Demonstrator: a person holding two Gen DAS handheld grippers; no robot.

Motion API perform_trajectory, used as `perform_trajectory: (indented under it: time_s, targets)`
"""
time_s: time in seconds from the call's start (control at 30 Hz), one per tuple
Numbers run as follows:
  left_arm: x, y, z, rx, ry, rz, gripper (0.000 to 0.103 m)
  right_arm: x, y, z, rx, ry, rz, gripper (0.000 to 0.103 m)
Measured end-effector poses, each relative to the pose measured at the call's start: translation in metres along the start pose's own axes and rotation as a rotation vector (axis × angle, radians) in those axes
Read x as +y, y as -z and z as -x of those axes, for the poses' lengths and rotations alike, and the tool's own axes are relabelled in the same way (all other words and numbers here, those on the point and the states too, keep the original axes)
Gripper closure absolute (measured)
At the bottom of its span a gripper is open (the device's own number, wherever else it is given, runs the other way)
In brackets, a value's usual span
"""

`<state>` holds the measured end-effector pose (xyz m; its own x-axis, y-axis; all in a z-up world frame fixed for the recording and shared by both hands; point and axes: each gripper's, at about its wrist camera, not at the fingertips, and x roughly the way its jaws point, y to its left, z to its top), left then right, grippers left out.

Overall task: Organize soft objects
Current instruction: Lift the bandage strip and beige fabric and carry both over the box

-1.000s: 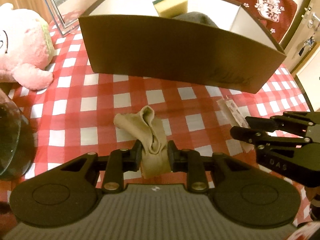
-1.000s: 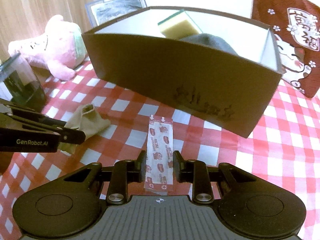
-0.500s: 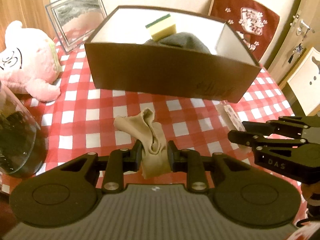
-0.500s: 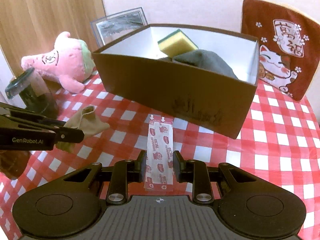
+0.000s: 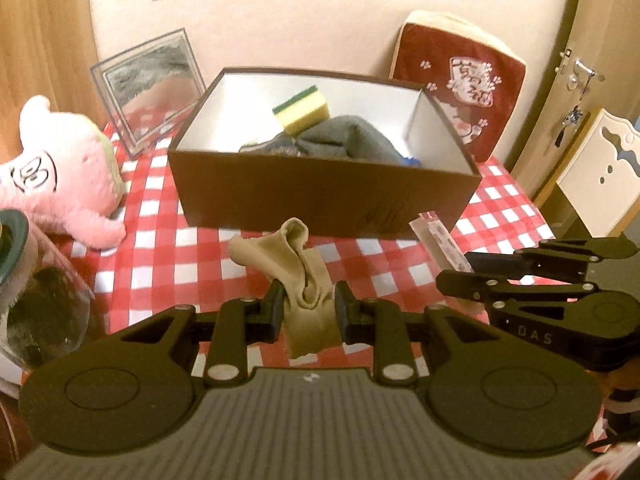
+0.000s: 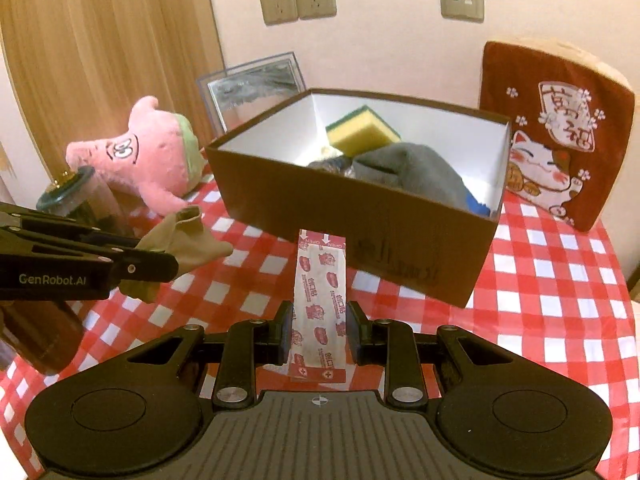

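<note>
Sock (image 5: 306, 288) and plaster strip (image 6: 320, 308) both hang clear of the checked table (image 6: 560, 304) now, whereas a second ago they were lower, close over the cloth. I hold the beige sock pinched in my left tongs (image 5: 308, 312), its crumpled cuff sticking up past the fingertips and its tail drooping beneath them; my right tongs (image 6: 320, 336) are clamped on the printed plaster strip, which stands up flat between the fingers. With both of my hands raised, the view has tipped: earlier I saw mostly the near wall of the brown box (image 5: 320, 196), and now I look over its rim onto the white inside, and the wall sockets (image 6: 298, 0) behind have come into view. Inside the box lies a yellow sponge with a green top (image 6: 362, 130), resting toward the back, against a heap of grey cloth (image 6: 412, 170) that fills the middle; a bit of something blue (image 6: 476, 204) peeks out at the near right corner. The box itself stays where it was on the table, beyond both tongs. To its left lies a pink plush toy (image 6: 148, 156), with a clear picture frame (image 5: 150, 84) leaning behind it and a glass jar (image 5: 40, 292) near my left hand; a red cushion (image 6: 556, 132) stands to the right of the box.
</note>
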<state>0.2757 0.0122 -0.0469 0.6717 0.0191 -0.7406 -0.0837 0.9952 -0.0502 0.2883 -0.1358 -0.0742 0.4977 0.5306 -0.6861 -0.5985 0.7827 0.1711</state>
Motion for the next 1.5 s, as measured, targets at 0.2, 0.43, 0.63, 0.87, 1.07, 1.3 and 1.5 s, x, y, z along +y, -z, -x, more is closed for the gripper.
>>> perform_trajectory:
  time_s: [0.2, 0.43, 0.63, 0.87, 1.07, 1.3, 1.5]
  targets:
    - [-0.005, -0.015, 0.008, -0.039, 0.009, -0.021, 0.079, -0.004, -0.012, 0.011, -0.038, 0.007, -0.002, 0.075]
    - [-0.011, -0.032, 0.013, -0.087, 0.022, -0.044, 0.079, -0.013, -0.027, 0.021, -0.075, 0.016, -0.009, 0.075]
    - [-0.017, -0.051, 0.012, -0.125, 0.027, -0.063, 0.079, -0.023, -0.045, 0.025, -0.114, 0.030, -0.010, 0.075]
    - [-0.026, -0.077, 0.002, -0.162, 0.039, -0.089, 0.079, -0.041, -0.070, 0.025, -0.159, 0.040, -0.028, 0.075]
    - [-0.032, -0.100, -0.010, -0.179, 0.049, -0.106, 0.079, -0.058, -0.089, 0.018, -0.177, 0.061, -0.043, 0.075]
    - [-0.036, -0.123, -0.031, -0.180, 0.055, -0.132, 0.079, -0.076, -0.109, 0.006, -0.193, 0.092, -0.054, 0.075]
    - [-0.042, -0.134, -0.055, -0.157, 0.065, -0.146, 0.079, -0.089, -0.120, -0.011, -0.179, 0.112, -0.064, 0.075]
